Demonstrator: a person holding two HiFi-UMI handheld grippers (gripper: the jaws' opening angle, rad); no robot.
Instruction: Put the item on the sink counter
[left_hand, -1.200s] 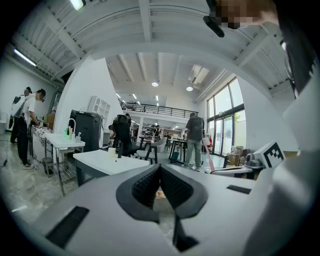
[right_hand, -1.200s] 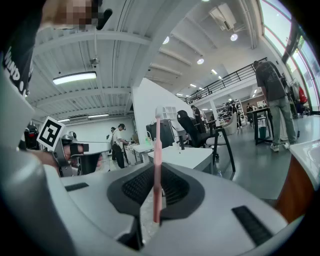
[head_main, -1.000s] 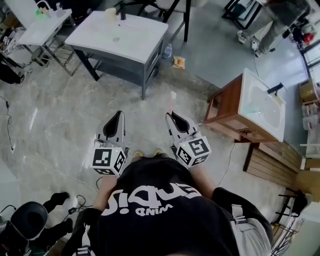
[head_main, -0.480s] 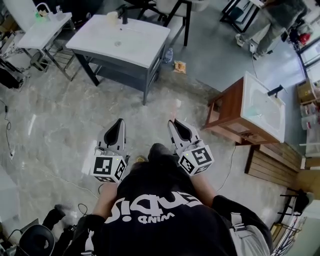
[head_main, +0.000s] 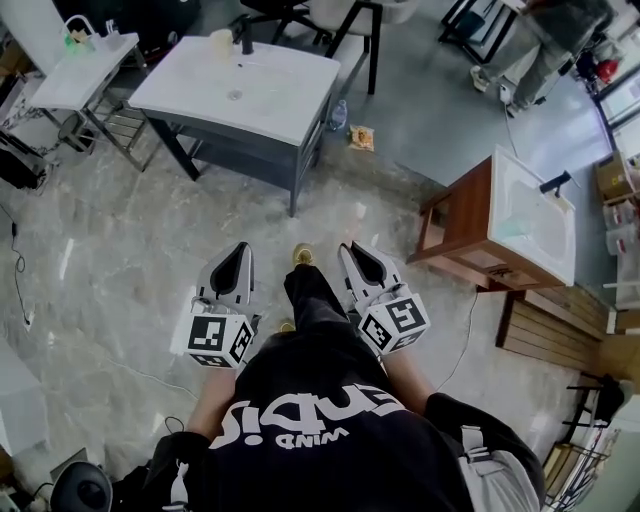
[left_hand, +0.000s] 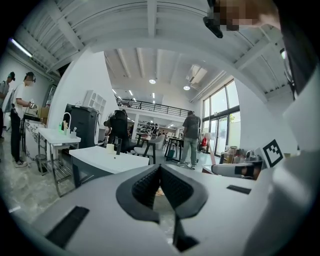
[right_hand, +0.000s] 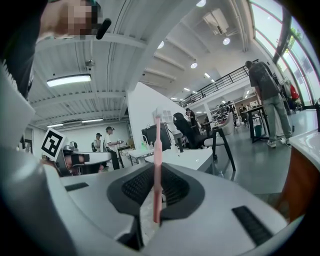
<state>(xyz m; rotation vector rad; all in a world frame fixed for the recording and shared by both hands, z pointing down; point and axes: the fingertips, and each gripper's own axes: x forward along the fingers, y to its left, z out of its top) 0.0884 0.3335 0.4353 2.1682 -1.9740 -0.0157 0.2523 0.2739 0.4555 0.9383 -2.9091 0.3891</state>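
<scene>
A person in a black printed T-shirt (head_main: 320, 420) is standing on a marble floor (head_main: 120, 250), one leg forward, holding a claw in each hand, both pointing ahead and nearly level; the right claw (right_hand: 156, 172) is pinching the lower handle of a pink toothbrush (right_hand: 158, 150) between its ribbed pads, jaws only a sliver apart, the brush standing upright with its pale bristled head at the top; the left claw (left_hand: 159, 169) is carrying nothing, its jaws drawn together at the tips; ahead and to the left, well apart from both claws, a white-topped grey sink bench (head_main: 270, 95) is bearing a black tap (head_main: 245, 30) and a pale cup (head_main: 221, 40) at its far edge; to the right a wooden vanity (head_main: 455, 225) with a white basin is standing; a snack packet (head_main: 361, 137) is lying on the floor between the two units; other people are standing in the background.
</scene>
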